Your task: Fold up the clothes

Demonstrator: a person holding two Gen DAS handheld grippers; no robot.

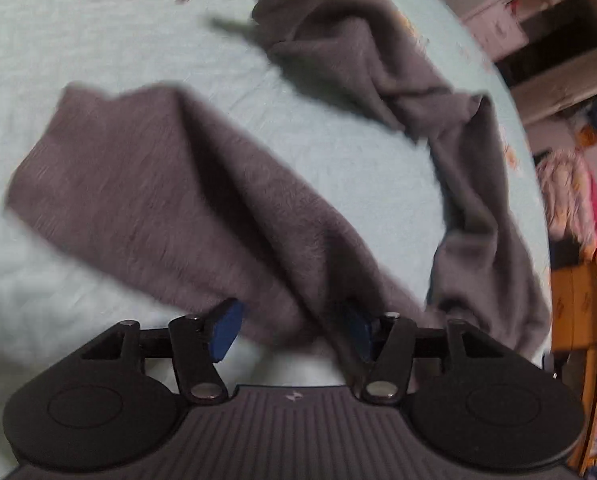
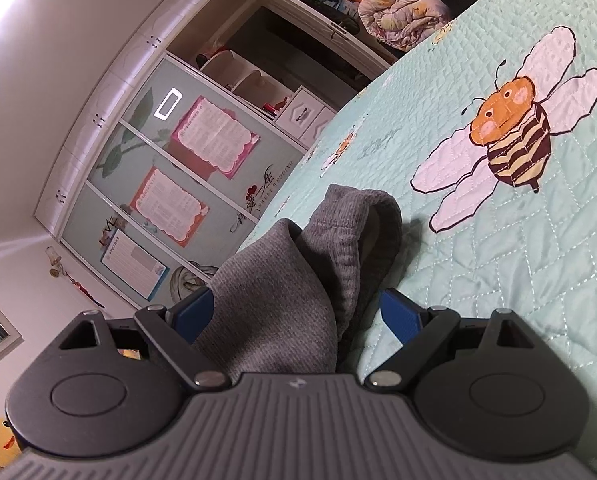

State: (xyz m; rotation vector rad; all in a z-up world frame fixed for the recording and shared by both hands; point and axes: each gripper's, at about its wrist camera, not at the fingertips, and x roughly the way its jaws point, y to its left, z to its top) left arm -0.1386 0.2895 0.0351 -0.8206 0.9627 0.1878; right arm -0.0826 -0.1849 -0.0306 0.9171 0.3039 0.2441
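Observation:
A dark grey knit garment (image 1: pixel 186 200) lies crumpled on the mint-green quilted bedspread (image 1: pixel 78 40), one part spread left, another twisting up to the right. My left gripper (image 1: pixel 294 334) has its blue pads wide apart, with a fold of the garment lying between them. In the right wrist view the same grey garment (image 2: pixel 298 280) bunches up between my right gripper's (image 2: pixel 298 316) blue pads, which also stand wide apart; its ribbed hem loops just ahead of the fingers.
A stitched bee (image 2: pixel 510 136) decorates the bedspread (image 2: pixel 538 280) to the right. A wardrobe with posters (image 2: pixel 202 140) stands beyond the bed's edge. A pile of bedding (image 2: pixel 402 12) lies at the far end. An orange cabinet (image 1: pixel 578 320) stands right of the bed.

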